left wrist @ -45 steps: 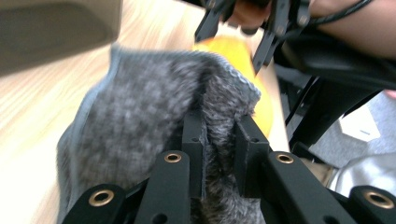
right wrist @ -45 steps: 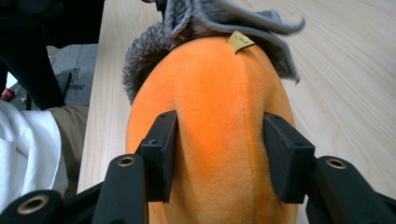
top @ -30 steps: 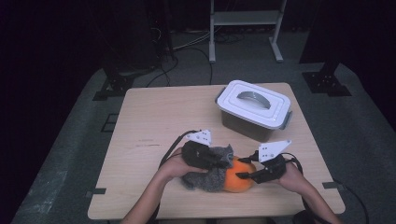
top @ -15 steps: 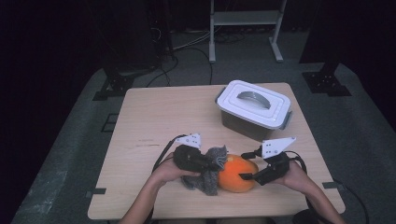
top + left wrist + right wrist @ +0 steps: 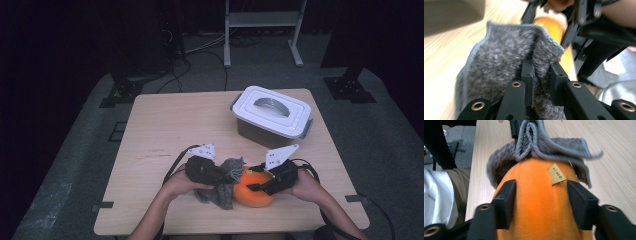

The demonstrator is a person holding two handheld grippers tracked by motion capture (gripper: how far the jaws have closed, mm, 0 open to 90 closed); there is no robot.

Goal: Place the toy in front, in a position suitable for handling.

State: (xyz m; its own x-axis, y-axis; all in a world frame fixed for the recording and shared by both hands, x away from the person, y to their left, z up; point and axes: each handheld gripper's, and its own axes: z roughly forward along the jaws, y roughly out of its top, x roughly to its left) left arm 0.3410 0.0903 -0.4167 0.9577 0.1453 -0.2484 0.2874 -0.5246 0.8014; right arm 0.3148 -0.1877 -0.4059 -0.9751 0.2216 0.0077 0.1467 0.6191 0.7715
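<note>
Dark room, grey floor, light wood table (image 5: pixel 170 125) in front of me.

Near edge: both my hands are on the table, grippers facing each other over the work. Left gripper (image 5: pixel 227 176) is clenched on the grey cloth (image 5: pixel 225 187); in the left gripper view a fold of cloth (image 5: pixel 506 57) is pinched between the jaws, pile bunched up either side. The cloth lies just left of the orange plush (image 5: pixel 255 189) and drapes onto its near-left side, touching it.

Right gripper (image 5: pixel 255 186) comes in from the right, jaws straddling the plush. They have just been closing, with the plush between them. In the right gripper view the plush (image 5: pixel 539 202) fills the gap and both pads sit at its flanks. I can't tell if they press or just flank it. A small gold tag (image 5: pixel 556 173) sits on top of the plush, between the jaws. Beyond it the cloth (image 5: pixel 544 142) is heaped on the far end of the plush, held up by the other gripper.

Farther back, right of centre: white-lidded box (image 5: pixel 272 117), lid on, well apart from the plush. Behind the table: a white stand (image 5: pixel 262 22) on the floor.
</note>
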